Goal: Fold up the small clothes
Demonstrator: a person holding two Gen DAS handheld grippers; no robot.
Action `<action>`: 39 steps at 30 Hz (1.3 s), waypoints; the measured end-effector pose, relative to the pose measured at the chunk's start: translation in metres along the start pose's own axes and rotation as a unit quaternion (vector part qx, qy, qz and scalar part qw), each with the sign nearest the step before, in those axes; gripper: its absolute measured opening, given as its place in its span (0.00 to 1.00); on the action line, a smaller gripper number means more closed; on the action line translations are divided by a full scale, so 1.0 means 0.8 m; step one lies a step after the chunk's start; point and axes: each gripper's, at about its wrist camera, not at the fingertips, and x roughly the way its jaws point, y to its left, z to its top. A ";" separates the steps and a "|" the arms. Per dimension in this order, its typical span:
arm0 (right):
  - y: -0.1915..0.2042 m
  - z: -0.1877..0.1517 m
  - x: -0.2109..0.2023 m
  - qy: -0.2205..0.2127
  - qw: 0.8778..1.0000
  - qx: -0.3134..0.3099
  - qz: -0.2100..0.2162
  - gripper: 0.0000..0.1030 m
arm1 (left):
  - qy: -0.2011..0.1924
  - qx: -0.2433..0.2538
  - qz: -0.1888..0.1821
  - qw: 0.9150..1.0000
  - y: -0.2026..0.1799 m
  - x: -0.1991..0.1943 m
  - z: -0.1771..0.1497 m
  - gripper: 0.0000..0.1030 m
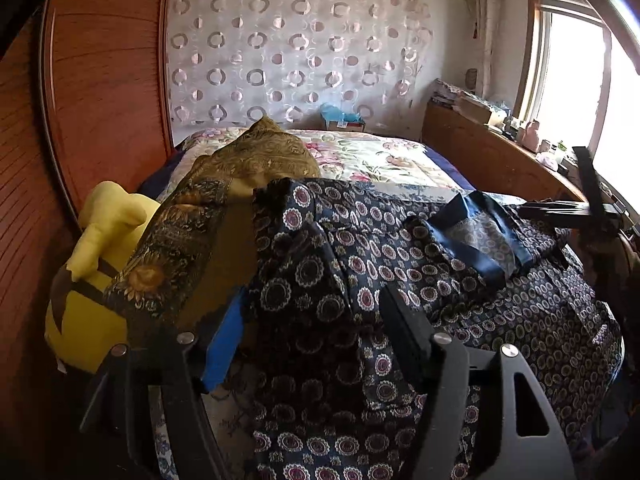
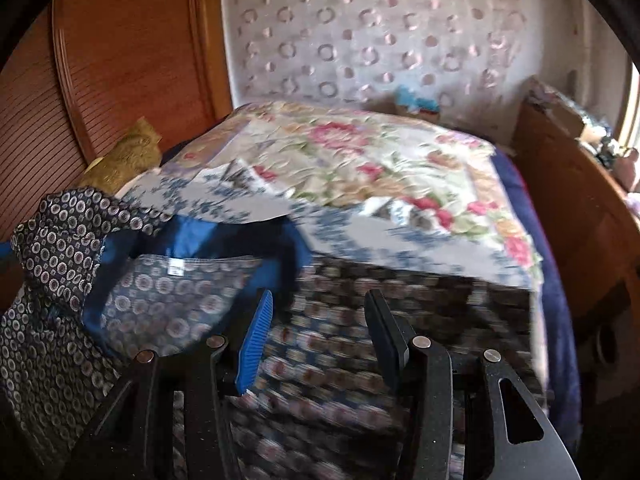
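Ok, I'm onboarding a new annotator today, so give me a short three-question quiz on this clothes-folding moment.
1. True or false: the right gripper is open.
2. What lies at the far left, beside the navy patterned garment? A) yellow plush toy B) a red suitcase C) a laptop
3. Fill in: the collar lining is plain ____.

Key: 1 true; 2 A; 3 blue.
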 end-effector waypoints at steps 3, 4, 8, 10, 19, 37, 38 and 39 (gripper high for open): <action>0.013 0.006 0.021 0.023 1.000 -0.005 -0.009 0.48 | -0.002 0.001 0.005 1.000 0.000 0.000 -0.003 0.66; 0.015 0.009 0.034 0.037 0.999 -0.007 -0.021 0.48 | -0.002 0.002 0.005 1.000 -0.001 0.001 -0.003 0.66; 0.019 0.010 0.052 0.058 0.998 -0.002 -0.035 0.40 | -0.001 0.000 0.000 1.000 0.000 0.001 -0.007 0.66; 0.021 0.005 0.047 0.051 0.998 -0.008 -0.024 0.24 | 0.000 0.004 0.003 1.000 -0.001 0.002 -0.008 0.66; 0.023 -0.021 -0.019 -0.048 0.998 -0.026 -0.009 0.02 | 0.009 -0.005 0.002 1.000 0.002 0.010 -0.008 0.13; -0.001 -0.207 -0.177 -0.082 0.996 -0.011 0.040 0.02 | -0.015 -0.012 -0.009 1.000 -0.001 -0.045 -0.049 0.06; -0.003 -0.218 -0.185 -0.077 0.996 -0.008 0.043 0.02 | -0.013 -0.011 -0.008 1.000 0.000 -0.047 -0.052 0.06; -0.002 -0.221 -0.193 -0.071 0.997 -0.008 0.044 0.02 | -0.012 -0.010 -0.005 1.000 0.001 -0.048 -0.056 0.06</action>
